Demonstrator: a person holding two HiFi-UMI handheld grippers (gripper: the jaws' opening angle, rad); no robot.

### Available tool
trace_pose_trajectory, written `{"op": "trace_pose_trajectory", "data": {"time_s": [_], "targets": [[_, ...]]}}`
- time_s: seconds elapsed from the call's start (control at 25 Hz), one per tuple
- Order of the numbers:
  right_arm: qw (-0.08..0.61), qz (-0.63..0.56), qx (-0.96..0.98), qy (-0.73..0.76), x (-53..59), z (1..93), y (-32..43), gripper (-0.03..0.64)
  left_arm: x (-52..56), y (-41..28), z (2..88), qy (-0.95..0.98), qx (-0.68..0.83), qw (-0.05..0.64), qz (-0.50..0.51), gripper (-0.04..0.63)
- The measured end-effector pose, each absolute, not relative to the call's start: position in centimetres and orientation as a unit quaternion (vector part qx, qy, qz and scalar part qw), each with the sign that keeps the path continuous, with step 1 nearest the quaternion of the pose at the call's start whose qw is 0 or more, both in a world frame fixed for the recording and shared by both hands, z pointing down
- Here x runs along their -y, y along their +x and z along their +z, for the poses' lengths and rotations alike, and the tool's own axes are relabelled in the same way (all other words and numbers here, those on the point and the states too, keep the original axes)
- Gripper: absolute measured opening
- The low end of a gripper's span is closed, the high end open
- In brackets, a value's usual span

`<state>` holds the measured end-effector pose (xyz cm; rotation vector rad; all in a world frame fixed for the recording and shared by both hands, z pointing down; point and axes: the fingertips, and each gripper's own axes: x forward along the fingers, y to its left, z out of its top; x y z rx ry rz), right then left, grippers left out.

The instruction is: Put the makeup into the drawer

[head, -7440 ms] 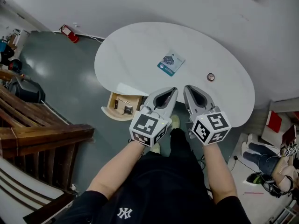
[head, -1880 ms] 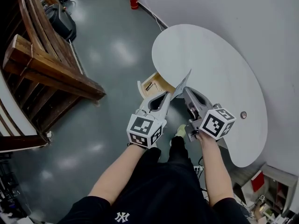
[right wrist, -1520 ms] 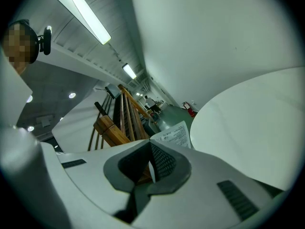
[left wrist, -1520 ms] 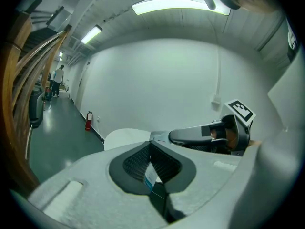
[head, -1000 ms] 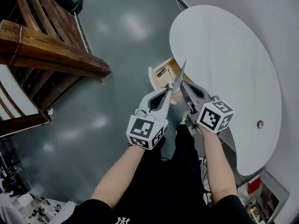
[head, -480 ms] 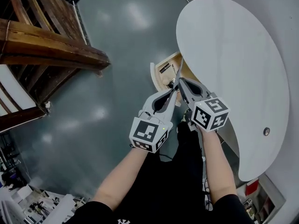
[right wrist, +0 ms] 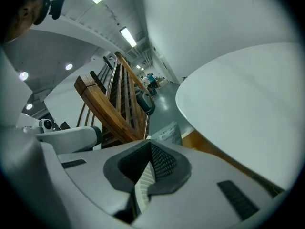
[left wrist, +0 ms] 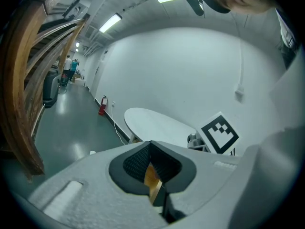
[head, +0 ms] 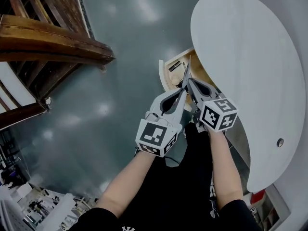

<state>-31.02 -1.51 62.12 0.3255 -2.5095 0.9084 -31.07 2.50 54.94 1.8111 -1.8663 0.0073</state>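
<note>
Scene: Seen from above, a person stands at a white oval bench (head: 240, 57), with the left tongs (head: 181, 92) and the right tongs (head: 188, 82) held just beside each other. Both reach over an open wooden drawer (head: 162, 75) that juts from under the bench edge, above a grey-green floor (head: 120, 57).
Right tongs: Closed at the tips, apparently on one edge of the makeup packet (right wrist: 167, 131), a thin, flat, pale printed sachet that sticks out beyond them.
Left tongs: Closed with nothing in them. Through the slit between the pads only a sliver of wood colour shows, probably the drawer.
Where the makeup is: In the air over the open drawer, carried by the right tongs and not yet inside.
Done so far: The drawer is open, and the packet is off the bench and has reached the drawer.
Left to do: By my judgement, lowering the packet in and letting go of it. Shutting the drawer may follow.
Hard to make out: In the head view the packet is edge-on, a bare sliver, so how deeply it is gripped is unclear. The tongs cover part of the drawer, and a few small dark items (head: 174, 65) in it cannot be named. A small round thing (head: 280, 142) sits on the bench, too small to identify. The bench's right side is cut off.
</note>
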Motion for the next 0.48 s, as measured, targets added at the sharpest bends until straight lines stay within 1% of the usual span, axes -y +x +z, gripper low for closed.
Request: {"op": "trace_pose_trajectory", "data": {"time_s": [0.2,0.48], "targets": [[0.232,0.342,0.903,0.115,1.7,64.7,-31.2,0.014,-1.9,-31.3,56.6,0.669,0.692,0.273,-0.002,0.011],[0.288,0.311,0.890,0.166,3.0,68.6,-28.8,0.017,-1.0,-30.6,58.1,0.673,0.685,0.279,-0.001,0.010]]}}
